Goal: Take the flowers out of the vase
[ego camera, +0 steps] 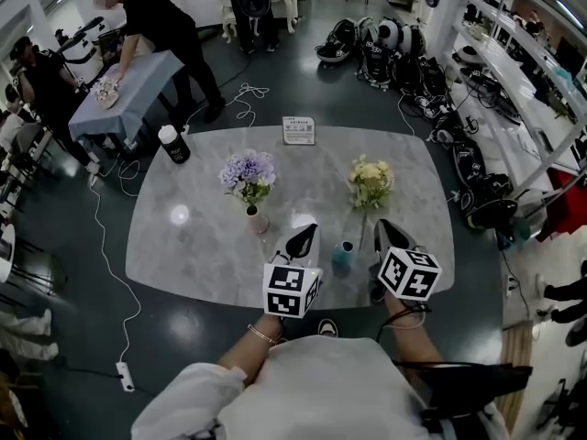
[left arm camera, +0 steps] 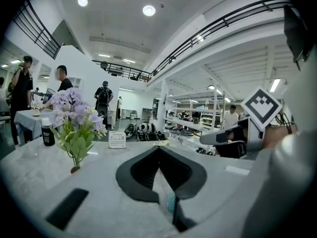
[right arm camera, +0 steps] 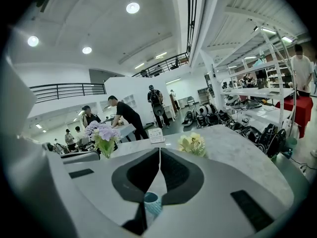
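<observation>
Left claw (left arm camera: 158,149): jaws are shut tip to tip; nothing is held. It is aimed slightly down over the near edge of the table (ego camera: 183,246).
Right claw (right arm camera: 158,151): jaws are likewise closed on nothing. It is held beside the left claw, apart from it.
Purple flowers (ego camera: 248,172): these are stood in a pink vase (ego camera: 258,219), ahead of the left claw and off to its left, well clear of the tips.
Yellow flowers (ego camera: 371,181): these are seen ahead of the right claw, nearly straight on. What holds them cannot be made out.
Teal vase (ego camera: 342,257): it is set low between the two claws, just under both jaw lines. Its mouth looks empty from the right gripper view.
Long axis: both bunches are upright, stems vertical and heads on top.
Nearer claw: the purple bunch is judged the left claw's, the yellow bunch the right's.
Key relation: the stems run across the line along which each claw points, so a grip from the side, below the heads, is favoured.
Step in hand: none is begun; the purple bunch sits in its vase.
Next move, judged: the jaws must first be opened, then the claw carried forward to a stem and the bunch lifted straight up.
Risk, judged: the small vase may be tipped or dragged up with the stems unless it is steadied by the other claw.
</observation>
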`<state>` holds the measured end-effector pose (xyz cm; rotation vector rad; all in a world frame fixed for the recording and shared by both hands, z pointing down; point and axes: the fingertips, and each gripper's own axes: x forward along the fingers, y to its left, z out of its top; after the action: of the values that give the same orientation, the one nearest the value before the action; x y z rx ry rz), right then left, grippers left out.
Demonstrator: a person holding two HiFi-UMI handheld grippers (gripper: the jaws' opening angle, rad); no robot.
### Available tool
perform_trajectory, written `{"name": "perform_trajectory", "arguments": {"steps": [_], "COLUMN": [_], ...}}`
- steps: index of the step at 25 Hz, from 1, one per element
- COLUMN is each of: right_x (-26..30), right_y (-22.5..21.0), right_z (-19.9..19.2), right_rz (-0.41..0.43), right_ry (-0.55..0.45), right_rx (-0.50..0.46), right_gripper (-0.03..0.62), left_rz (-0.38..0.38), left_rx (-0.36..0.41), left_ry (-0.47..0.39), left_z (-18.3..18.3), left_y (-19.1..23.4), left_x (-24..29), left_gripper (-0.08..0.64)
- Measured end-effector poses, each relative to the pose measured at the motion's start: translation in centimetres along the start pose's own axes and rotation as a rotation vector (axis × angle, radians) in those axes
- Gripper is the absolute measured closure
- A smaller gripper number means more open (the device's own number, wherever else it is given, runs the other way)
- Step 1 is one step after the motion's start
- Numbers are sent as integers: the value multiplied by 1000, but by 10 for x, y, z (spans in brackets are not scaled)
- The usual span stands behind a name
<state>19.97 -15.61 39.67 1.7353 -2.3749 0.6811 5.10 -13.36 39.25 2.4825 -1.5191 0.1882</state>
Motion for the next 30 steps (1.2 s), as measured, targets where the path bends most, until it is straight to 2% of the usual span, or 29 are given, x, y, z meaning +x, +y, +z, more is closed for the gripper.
{"name": "perform_trajectory", "arguments": {"steps": [5, 10, 23, 30], "right_x": [0, 2, 4, 13], "right_y": [-2, -4, -5, 2], "right_z": [-1, -2, 1, -2], "right_rz": [2, 2, 25, 70], "right_ry": [8, 13, 24, 32], "right_rx": [-2, -2, -3, 6], "right_gripper": [580, 580, 580, 581], "left_rz": [16, 23, 64, 112], "left_rx": [40, -7, -20, -26], "left_ry": [9, -5, -4, 1], "left_z": [0, -1, -1, -8], "left_y": [-3, 0, 3, 12], "left_x": [2, 6, 6, -2], "left_gripper": [552, 552, 552, 552]}}
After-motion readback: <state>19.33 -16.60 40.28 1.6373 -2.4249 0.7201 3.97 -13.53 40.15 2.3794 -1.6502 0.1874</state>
